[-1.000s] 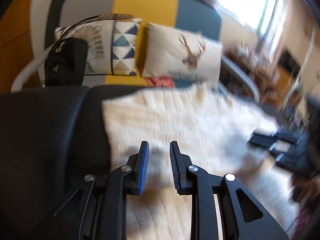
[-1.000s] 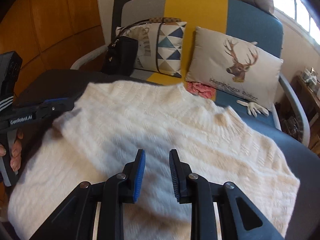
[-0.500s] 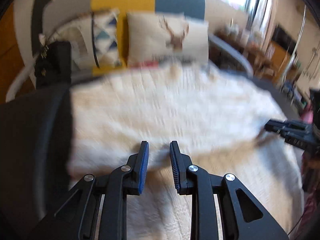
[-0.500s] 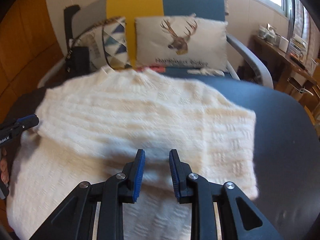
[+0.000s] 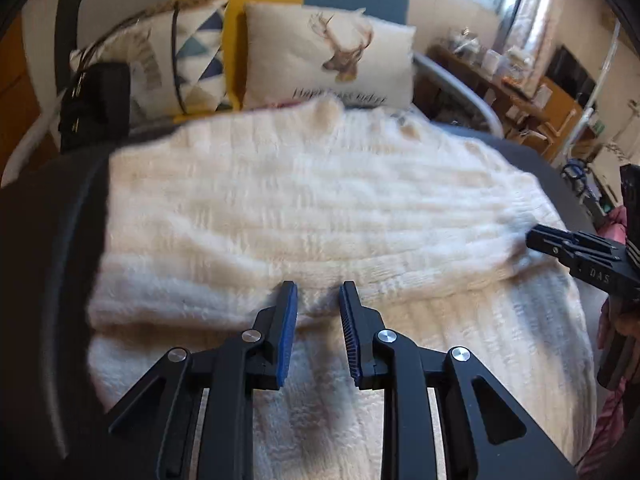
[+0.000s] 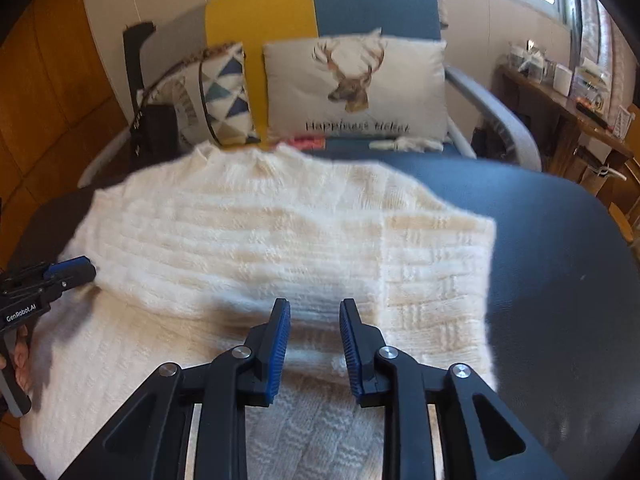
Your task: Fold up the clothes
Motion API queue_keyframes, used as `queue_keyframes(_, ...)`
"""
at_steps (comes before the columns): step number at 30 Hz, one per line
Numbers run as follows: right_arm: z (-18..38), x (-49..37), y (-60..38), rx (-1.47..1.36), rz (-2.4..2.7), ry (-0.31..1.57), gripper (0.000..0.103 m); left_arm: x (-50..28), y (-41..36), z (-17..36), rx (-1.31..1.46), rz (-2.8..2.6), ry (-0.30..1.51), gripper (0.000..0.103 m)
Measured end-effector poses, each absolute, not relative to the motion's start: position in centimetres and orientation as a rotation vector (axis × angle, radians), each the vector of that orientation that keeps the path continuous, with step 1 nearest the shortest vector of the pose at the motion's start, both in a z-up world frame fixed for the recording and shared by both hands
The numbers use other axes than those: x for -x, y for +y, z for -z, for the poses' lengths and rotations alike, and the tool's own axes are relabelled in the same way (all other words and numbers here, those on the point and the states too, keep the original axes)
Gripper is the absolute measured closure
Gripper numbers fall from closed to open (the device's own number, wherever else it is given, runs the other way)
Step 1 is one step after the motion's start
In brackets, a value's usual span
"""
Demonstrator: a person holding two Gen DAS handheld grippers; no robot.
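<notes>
Much of both views is softened by blur, and the near part of each is blocked by the gripper's own black frame, so the lower hem of the cream knit sweater (image 5: 304,216) is cut off from sight. The sweater lies spread on a dark round table (image 6: 560,264), its upper half folded down over the lower, leaving a thick, fuzzy fold edge running across in front of both grippers. The knit is ribbed in broad horizontal bands, with a basket-weave patch showing near its right edge in the right wrist view; the neckline at the far side is hard to make out. The left gripper (image 5: 318,292) hovers at that fold edge with its blue-padded fingers (image 5: 289,328) spread apart and nothing between them — whether the tips touch the wool cannot be told. The right gripper (image 6: 314,308) sits likewise at the fold, fingers (image 6: 280,340) parted and empty. Each gripper also shows at the other view's margin, only partly in frame, its tip right at the sweater's side edge; part of a hand (image 6: 16,360) grips the left handle, mostly cut off. Beyond the table stands an armchair (image 6: 320,4) in yellow and blue panels, holding a deer-print cushion (image 6: 356,84), a triangle-patterned cushion (image 6: 224,92) and a black handbag (image 5: 96,104). A cluttered wooden sideboard (image 6: 568,100) at the right is too blurred to read.
</notes>
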State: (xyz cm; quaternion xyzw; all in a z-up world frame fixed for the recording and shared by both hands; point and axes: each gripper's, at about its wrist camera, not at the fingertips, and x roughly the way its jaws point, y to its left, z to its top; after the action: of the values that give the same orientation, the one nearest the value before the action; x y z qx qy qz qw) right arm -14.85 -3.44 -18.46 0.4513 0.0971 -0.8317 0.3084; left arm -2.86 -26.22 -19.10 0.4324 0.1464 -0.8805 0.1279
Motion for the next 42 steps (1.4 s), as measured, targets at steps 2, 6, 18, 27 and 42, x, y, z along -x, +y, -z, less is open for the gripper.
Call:
queue_keyframes(2,19.3,14.7,-3.2,-1.205,2.196,0.271,0.078,2.8,-26.0,19.0,-1.259,2.568,0.428,0.079)
queue_keyframes(6,18.3,14.6,-2.5,-1.177,2.213,0.211,0.078,2.1,-27.1,17.5,-1.171,2.584,0.446,0.079)
queue_keyframes(18,19.0,18.9,-7.2,-1.193,2.249,0.243,0.076,1.2,-36.1,18.4,-1.123,2.434,0.656,0.076)
queue_keyframes(27,16.4,15.5,-11.8,-0.975,2.175,0.331,0.076,2.8,-41.4,16.8,-1.026,2.443,0.668,0.076)
queue_keyframes(42,18.1,16.1,-10.3,-1.000,2.143,0.224,0.076,1.5,-38.9,16.4,-0.957,2.441,0.594,0.070)
